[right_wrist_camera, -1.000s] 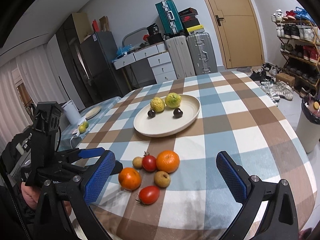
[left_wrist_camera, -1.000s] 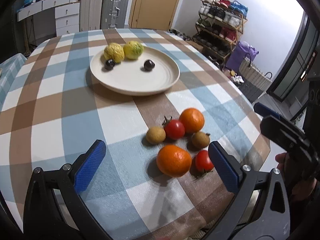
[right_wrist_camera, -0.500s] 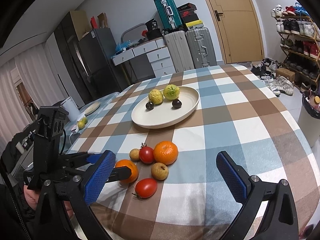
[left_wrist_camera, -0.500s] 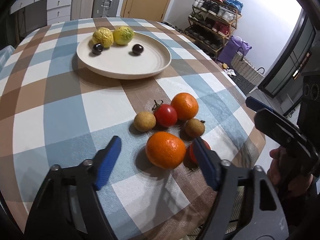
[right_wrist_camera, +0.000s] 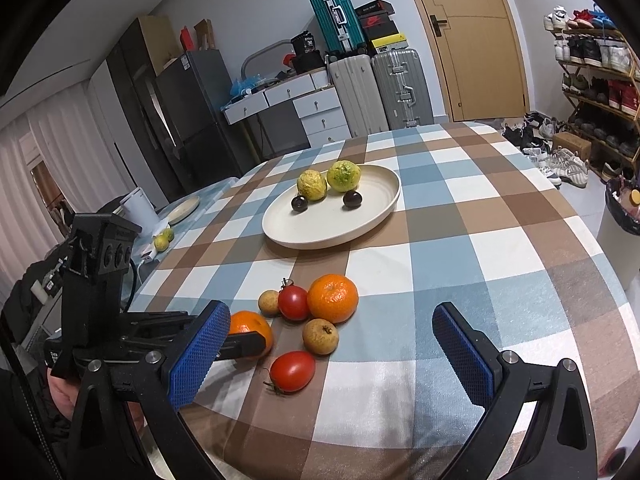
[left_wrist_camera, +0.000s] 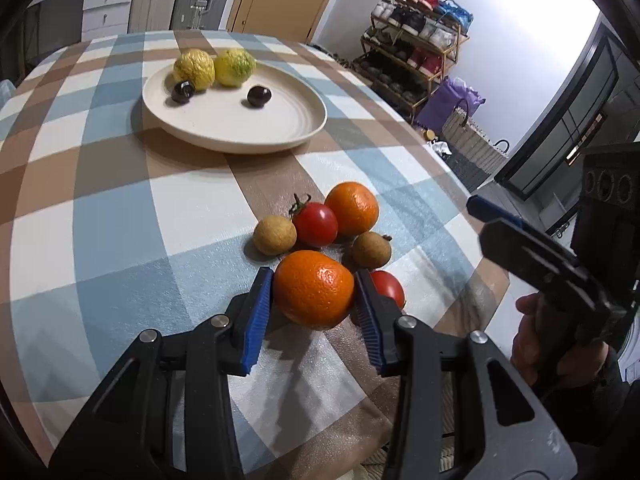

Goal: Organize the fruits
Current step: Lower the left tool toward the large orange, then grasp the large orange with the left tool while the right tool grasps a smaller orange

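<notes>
My left gripper (left_wrist_camera: 314, 280) points down at the near orange (left_wrist_camera: 314, 294), which rests on the checked tablecloth. Its jaws are closing, and both blue pads (left_wrist_camera: 258, 316) touch the orange's sides. Just beyond lie a second orange (left_wrist_camera: 352, 208), two red tomatoes (left_wrist_camera: 315, 224), one half hidden behind the right finger, and two brown longans (left_wrist_camera: 275, 235). The cream plate (left_wrist_camera: 240, 136) farther back holds two yellow-green fruits (left_wrist_camera: 194, 68) and two dark cherries (left_wrist_camera: 259, 96). My right gripper (right_wrist_camera: 330, 314) hovers open over the table's near edge with nothing between its fingers.
The round table's edge (right_wrist_camera: 600, 280) drops off to the right, toward a shoe rack (right_wrist_camera: 592, 80). Suitcases (right_wrist_camera: 380, 88) and drawers stand behind the table. A side table at the left carries a white jug (right_wrist_camera: 138, 204) and small green fruits.
The left gripper tipped down toward the near orange and its jaws narrowed from wide open until the pads met the orange. The right gripper stayed in place.
</notes>
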Demonstrator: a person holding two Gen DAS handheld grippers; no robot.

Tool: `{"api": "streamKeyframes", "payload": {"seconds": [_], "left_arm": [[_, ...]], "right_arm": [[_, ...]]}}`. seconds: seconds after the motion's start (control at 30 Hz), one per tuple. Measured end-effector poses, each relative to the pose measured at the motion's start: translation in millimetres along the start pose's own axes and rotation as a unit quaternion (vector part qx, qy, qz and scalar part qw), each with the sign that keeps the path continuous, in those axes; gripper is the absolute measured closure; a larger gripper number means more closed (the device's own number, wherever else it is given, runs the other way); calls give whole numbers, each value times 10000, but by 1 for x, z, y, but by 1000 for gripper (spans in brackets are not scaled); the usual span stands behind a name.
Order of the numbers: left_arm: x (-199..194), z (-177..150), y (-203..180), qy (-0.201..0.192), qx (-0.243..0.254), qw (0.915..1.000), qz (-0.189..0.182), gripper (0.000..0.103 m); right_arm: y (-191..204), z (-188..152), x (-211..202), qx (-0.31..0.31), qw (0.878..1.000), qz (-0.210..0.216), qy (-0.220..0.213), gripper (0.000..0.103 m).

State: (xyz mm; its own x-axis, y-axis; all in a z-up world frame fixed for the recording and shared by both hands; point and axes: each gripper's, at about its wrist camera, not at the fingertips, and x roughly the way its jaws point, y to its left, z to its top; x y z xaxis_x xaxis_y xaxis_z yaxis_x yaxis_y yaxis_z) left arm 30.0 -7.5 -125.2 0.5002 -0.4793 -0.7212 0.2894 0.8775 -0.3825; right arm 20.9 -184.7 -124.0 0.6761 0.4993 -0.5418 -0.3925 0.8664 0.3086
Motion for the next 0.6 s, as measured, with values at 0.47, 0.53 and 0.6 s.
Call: {"api": "streamKeyframes", "payload": {"seconds": [0.47, 0.53, 0.6], "left_arm": [[-36, 8, 23, -522, -50, 9982, 275, 65], [-39, 7, 27, -564, -43, 9978, 341, 65], [-40, 7, 31, -585, -61, 9976, 354, 65]], "right_arm": [[-4, 6, 25, 257, 9982, 189, 503, 0], [-8, 8, 31, 373, 9974, 210, 576, 0], [-13, 10, 38, 496, 9964, 249, 647, 0]]}}
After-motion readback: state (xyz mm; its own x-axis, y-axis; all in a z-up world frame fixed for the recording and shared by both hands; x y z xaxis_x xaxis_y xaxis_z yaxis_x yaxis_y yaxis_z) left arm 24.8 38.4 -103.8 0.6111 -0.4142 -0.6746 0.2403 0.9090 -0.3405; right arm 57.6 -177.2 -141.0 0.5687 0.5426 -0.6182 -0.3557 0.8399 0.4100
